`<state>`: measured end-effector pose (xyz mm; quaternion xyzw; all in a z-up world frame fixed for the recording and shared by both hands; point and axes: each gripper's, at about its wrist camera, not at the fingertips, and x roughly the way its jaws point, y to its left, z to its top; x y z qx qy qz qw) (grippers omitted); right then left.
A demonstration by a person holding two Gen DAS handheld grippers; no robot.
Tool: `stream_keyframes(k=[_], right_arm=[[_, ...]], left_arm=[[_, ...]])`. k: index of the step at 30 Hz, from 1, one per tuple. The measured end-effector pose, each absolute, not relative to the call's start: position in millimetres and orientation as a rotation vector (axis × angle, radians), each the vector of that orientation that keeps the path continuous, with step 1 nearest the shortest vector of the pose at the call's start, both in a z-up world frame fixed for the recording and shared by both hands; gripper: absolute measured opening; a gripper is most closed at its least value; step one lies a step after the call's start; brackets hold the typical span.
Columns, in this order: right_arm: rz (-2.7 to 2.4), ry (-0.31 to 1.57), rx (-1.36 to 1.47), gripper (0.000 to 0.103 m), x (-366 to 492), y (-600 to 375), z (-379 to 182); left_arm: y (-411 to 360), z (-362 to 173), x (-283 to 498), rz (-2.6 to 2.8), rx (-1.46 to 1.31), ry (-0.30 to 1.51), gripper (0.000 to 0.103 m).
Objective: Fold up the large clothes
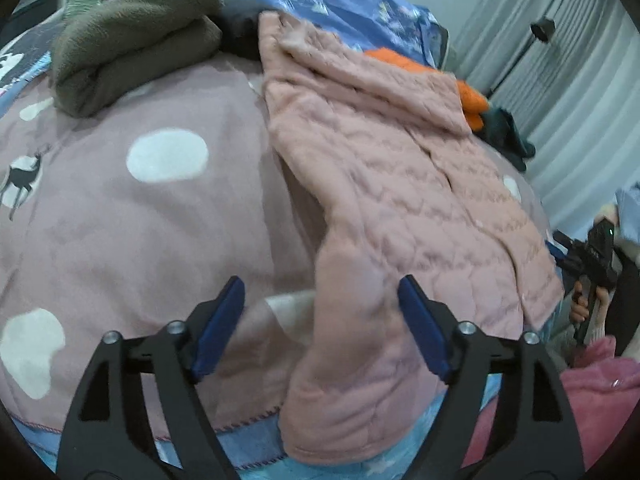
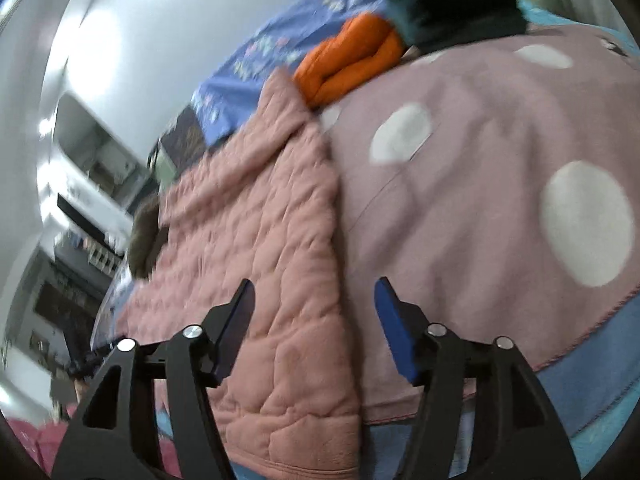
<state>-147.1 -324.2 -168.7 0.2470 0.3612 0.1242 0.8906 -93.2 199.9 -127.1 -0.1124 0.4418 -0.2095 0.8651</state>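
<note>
A pink quilted garment [image 1: 400, 200] lies spread along the bed, and its near end hangs over the front edge. My left gripper [image 1: 320, 284] hovers open just above that near end; its blue pads [image 1: 224, 320] stand apart on either side of the cloth without pressing it. In the right wrist view the same garment [image 2: 256, 240] fills the left half. My right gripper [image 2: 316, 284] is open over the garment's right edge, one pad above the quilting and the other above the mauve blanket [image 2: 480, 160]. Neither gripper holds anything.
A folded olive fleece [image 1: 132, 48] sits at the back left of the dotted blanket [image 1: 140, 220]. An orange garment [image 2: 348, 60] and a dark green one [image 2: 452, 8] lie at the far end. A hand [image 1: 580, 304] holds the other tool near the grey curtain [image 1: 580, 100].
</note>
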Motion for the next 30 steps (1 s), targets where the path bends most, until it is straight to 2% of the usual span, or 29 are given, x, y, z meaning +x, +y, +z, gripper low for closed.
stream_keyframes(k=[4,5,6,7,8,9,11,15,21,25,30], right_arm=[[0.294,0.781,0.482,0.066,-153.3,-311.1,-182.6],[0.316,0.784,0.475,0.056,-155.2,-306.7,-179.9],[0.327,0.785,0.472,0.032,-155.6,-305.0,-177.1],[0.325,0.782,0.474,0.022,-155.6,-302.9,-172.3],[0.328,0.778,0.489,0.013,-156.0,-303.7,-167.7],[0.339,0.755,0.528,0.011,-156.0,-305.2,-159.0],[0.384,0.678,0.597,0.01,-159.7,-307.4,-133.8],[0.44,0.54,0.635,0.009,-170.4,-310.4,-81.3],[0.46,0.366,0.582,0.009,-224.9,-313.8,-24.6],[0.404,0.364,0.53,0.009,-250.4,-311.4,-15.6],[0.346,0.407,0.531,0.01,-211.9,-305.3,-34.9]], left_arm=[[197.4,-138.3,-104.9,-0.454,-0.244,0.923,0.081],[197.1,-137.8,-106.9,-0.456,-0.243,0.92,0.08],[195.5,-136.1,-108.6,-0.464,-0.234,0.914,0.062],[194.4,-134.0,-108.8,-0.485,-0.23,0.914,0.048],[191.4,-130.9,-107.8,-0.515,-0.237,0.916,0.023],[188.9,-124.8,-107.4,-0.514,-0.238,0.906,0.017],[185.0,-108.2,-109.2,-0.516,-0.231,0.858,0.011],[186.7,-39.6,-128.3,-0.586,-0.258,0.621,0.009],[202.2,21.6,-173.1,-0.594,-0.254,0.424,0.009],[223.9,26.2,-189.8,-0.566,-0.321,0.435,0.01],[212.7,10.4,-159.9,-0.522,-0.321,0.537,0.011]])
